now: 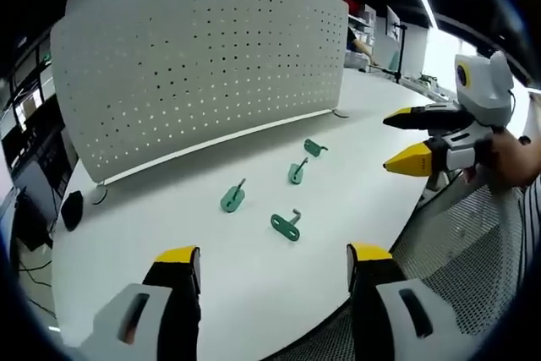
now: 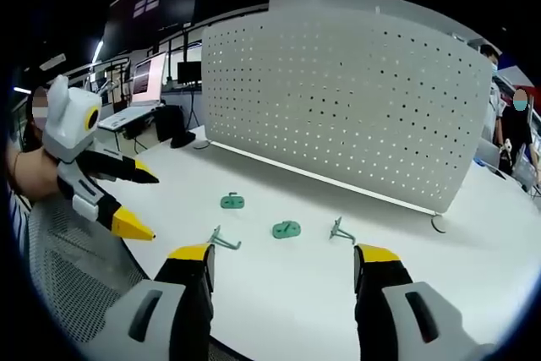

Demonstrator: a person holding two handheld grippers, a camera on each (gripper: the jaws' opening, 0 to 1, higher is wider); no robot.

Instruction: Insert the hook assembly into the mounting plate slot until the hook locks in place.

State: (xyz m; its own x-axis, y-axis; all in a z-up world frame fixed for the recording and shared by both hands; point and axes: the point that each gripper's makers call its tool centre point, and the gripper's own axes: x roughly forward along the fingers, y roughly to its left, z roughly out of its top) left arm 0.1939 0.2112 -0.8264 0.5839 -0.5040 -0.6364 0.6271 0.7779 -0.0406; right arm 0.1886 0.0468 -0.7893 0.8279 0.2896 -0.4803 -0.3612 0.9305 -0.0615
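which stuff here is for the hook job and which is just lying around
For the job:
- green hooks
- white pegboard
- left gripper, open
- right gripper, open

Just lying about:
- monitors on the far desks
- black cable at the pegboard's foot

2 grey-and-black tongs with yellow tips, each with a dark slot

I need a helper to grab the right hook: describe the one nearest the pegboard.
Start at the white pegboard standing on the white table. Four green hooks lie before it; take the hook nearest the board's foot. It lies farthest from the left gripper, beyond the other three.
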